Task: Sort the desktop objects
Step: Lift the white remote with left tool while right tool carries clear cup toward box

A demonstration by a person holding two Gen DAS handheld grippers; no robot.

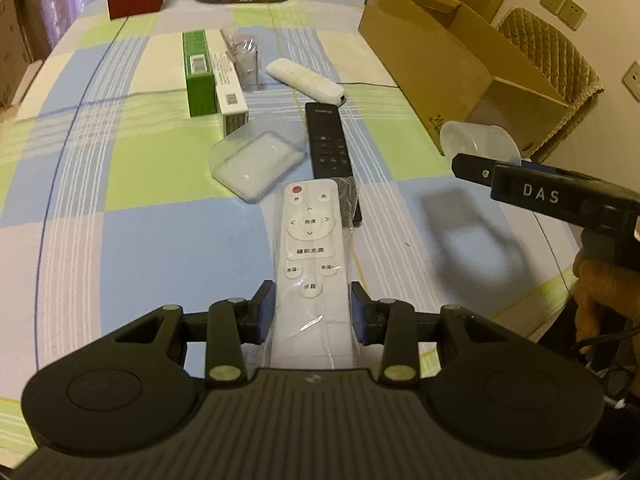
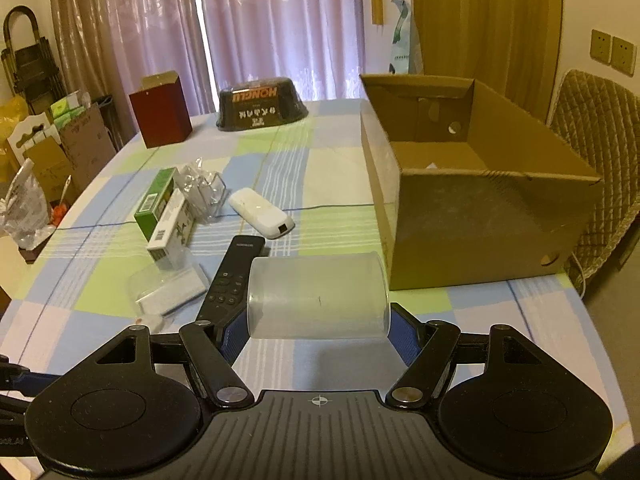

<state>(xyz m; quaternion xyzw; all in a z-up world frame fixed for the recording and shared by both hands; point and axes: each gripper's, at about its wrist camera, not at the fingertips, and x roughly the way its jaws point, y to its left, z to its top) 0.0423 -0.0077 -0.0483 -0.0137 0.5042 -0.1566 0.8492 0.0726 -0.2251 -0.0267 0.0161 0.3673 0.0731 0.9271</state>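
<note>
1. Here, the left gripper [image 1: 312, 312] pinches the bagged white remote [image 1: 310, 264], low centre; its slick film may slip.
2. The right gripper [image 2: 318, 326] clamps a light, crushable plastic cup [image 2: 318, 296] sideways, centre, near the cardboard box [image 2: 480, 216].

Dim warm indoor light; curtains [image 2: 280, 28] backlit; fisheye edges warped, slightly soft.

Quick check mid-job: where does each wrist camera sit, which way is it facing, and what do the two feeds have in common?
Left wrist: behind the left gripper, looking along the table; it clamps the white remote; a hand shows at right.
Right wrist: behind the right gripper, facing the cardboard box; it holds the translucent cup sideways.
Shared: black remote, green box, cardboard box, cup.
</note>
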